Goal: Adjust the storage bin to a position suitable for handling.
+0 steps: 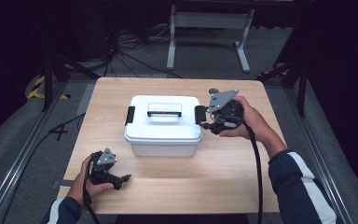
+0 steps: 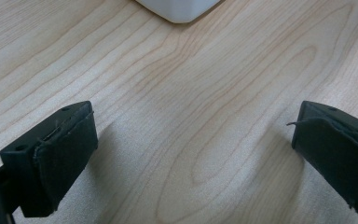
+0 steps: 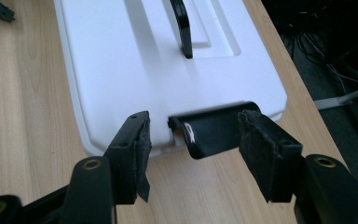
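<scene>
A white lidded box (image 1: 163,133) stands in the middle of the wooden table, with a black handle (image 1: 164,113) lying flat on its lid and a black latch at each end. My right gripper (image 1: 208,119) is at the box's right end. In the right gripper view its jaws (image 3: 196,120) straddle the right latch (image 3: 209,133), which sticks out from the lid (image 3: 121,60); the right pad touches it, while a gap shows at the left pad. My left gripper (image 1: 122,179) rests on the table at the front left, open (image 2: 196,116) over bare wood, short of the box's corner (image 2: 179,9).
The table (image 1: 223,186) has free wood in front of and beside the box. Its right edge lies close behind my right hand. On the floor beyond are a white desk frame (image 1: 209,28) and cables (image 1: 130,51); metal rails run along both sides.
</scene>
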Motion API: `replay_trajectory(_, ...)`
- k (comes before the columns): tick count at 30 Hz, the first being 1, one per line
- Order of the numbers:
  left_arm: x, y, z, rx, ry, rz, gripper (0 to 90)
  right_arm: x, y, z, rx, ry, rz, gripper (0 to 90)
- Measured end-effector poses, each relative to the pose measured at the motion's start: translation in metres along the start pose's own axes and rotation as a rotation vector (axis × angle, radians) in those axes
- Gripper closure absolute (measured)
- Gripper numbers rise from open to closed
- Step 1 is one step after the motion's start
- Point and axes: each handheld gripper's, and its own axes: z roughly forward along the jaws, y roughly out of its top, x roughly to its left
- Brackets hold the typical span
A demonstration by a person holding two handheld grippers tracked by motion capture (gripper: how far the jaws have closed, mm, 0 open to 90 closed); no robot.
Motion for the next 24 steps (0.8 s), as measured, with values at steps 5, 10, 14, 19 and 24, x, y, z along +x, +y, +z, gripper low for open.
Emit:
replay_trajectory(5, 0.000, 0.000, 0.000, 0.000, 0.000, 0.000, 0.6, 0.000, 0.010, 0.006, 0.006, 0.006, -0.013, 44.0)
replay_trajectory(10, 0.000, 0.000, 0.000, 0.000, 0.000, 0.000, 0.6, -0.001, 0.018, 0.012, 0.011, 0.018, -0.018, 44.5)
replay_trajectory(14, 0.000, 0.000, 0.000, 0.000, 0.000, 0.000, 0.6, -0.003, 0.023, 0.015, 0.007, 0.038, -0.031, 46.2)
replay_trajectory(19, 0.000, 0.000, 0.000, 0.000, 0.000, 0.000, 0.6, -0.004, 0.033, 0.020, 0.011, 0.050, -0.045, 50.1)
replay_trajectory(24, 0.000, 0.000, 0.000, 0.000, 0.000, 0.000, 0.6, -0.005, 0.041, 0.025, 0.017, 0.054, -0.054, 52.9)
